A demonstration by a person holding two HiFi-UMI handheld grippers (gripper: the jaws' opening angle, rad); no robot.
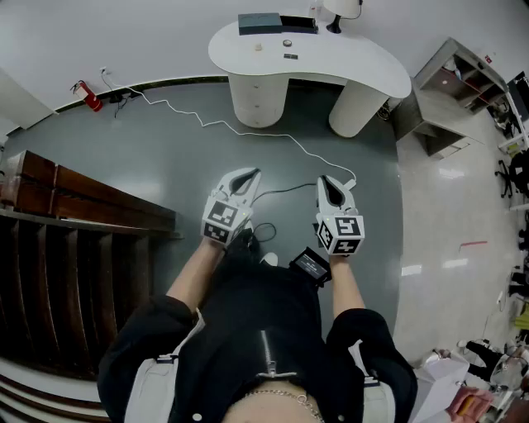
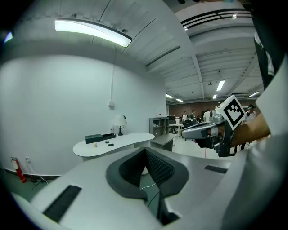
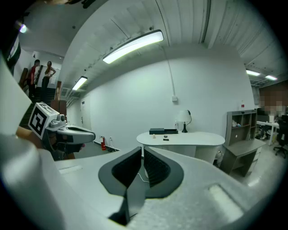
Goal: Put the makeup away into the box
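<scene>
A dark box (image 1: 259,22) lies at the back of a white curved table (image 1: 364,62) far ahead, with a few small makeup items (image 1: 287,43) beside it. The left gripper view shows the box (image 2: 94,138) small and distant, as does the right gripper view (image 3: 157,131). My left gripper (image 1: 248,175) and right gripper (image 1: 329,183) are held side by side at waist height over the grey floor, well short of the table. The left gripper (image 2: 145,152) is shut with nothing in it. The right gripper (image 3: 142,150) is likewise shut and holds nothing.
A white lamp (image 1: 339,12) stands on the table's back edge. Grey shelving (image 1: 450,91) sits to the table's right, dark wooden benches (image 1: 74,206) to my left. A white cable (image 1: 248,128) snakes across the floor; a red fire extinguisher (image 1: 89,97) rests by the wall.
</scene>
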